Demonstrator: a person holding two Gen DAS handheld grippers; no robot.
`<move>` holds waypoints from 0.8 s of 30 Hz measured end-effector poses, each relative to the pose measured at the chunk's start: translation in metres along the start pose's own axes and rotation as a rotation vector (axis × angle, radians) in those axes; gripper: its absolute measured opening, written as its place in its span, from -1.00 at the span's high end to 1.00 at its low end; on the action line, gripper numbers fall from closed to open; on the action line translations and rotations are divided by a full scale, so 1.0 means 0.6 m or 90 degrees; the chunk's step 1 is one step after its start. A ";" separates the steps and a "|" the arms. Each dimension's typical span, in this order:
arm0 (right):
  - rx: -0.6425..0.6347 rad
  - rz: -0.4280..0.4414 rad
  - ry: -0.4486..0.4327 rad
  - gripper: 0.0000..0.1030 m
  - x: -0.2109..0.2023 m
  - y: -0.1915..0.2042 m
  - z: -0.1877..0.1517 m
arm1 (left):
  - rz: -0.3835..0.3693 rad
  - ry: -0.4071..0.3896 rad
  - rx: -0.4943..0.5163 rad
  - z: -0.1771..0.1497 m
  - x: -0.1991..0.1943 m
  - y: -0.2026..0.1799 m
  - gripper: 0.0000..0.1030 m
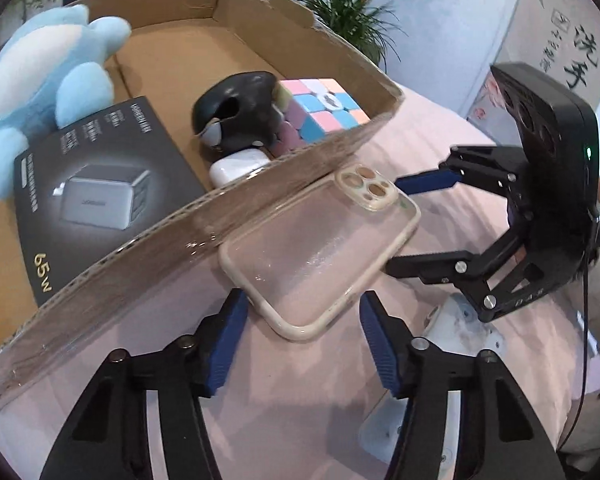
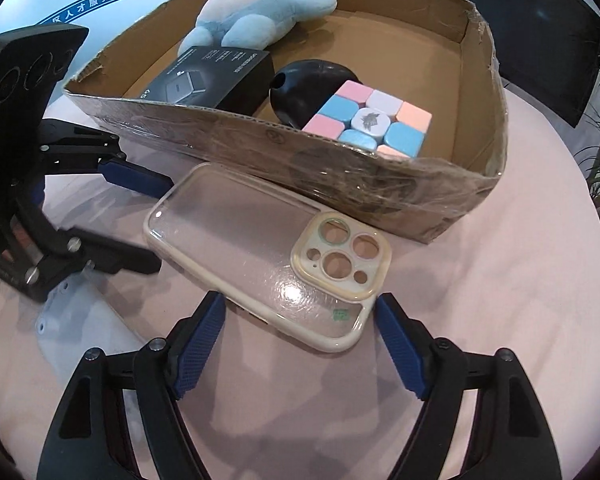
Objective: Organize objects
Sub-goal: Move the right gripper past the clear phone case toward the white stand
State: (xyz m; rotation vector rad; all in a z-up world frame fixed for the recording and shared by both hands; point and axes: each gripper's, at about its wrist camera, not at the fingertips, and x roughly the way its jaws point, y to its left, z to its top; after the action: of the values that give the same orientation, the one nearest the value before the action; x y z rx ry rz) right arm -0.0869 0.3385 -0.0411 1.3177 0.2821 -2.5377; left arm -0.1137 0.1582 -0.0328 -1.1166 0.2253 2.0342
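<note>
Two grippers straddle phone case (image 1: 320, 252) lying flat on pink table cover, just beside cardboard box (image 1: 204, 216). Left gripper (image 1: 304, 340) and right gripper (image 2: 300, 344) both unclenched, fingers apparently clear of case. Risk: thin slick case slipping out; opposing pulls twisting it.

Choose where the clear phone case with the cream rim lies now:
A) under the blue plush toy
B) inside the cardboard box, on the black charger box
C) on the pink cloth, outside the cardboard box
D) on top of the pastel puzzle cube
C: the clear phone case with the cream rim lies flat on the pink cloth, just outside the cardboard box wall.
</note>
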 end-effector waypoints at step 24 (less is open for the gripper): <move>0.016 -0.028 -0.022 -0.40 -0.003 0.019 -0.009 | 0.091 -0.014 0.054 0.023 0.038 -0.010 -0.33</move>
State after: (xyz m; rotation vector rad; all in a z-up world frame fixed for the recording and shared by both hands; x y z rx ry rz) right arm -0.0778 0.3294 -0.0435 1.2893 0.2768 -2.6060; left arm -0.1252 0.1816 -0.0409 -1.0504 0.3866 2.1398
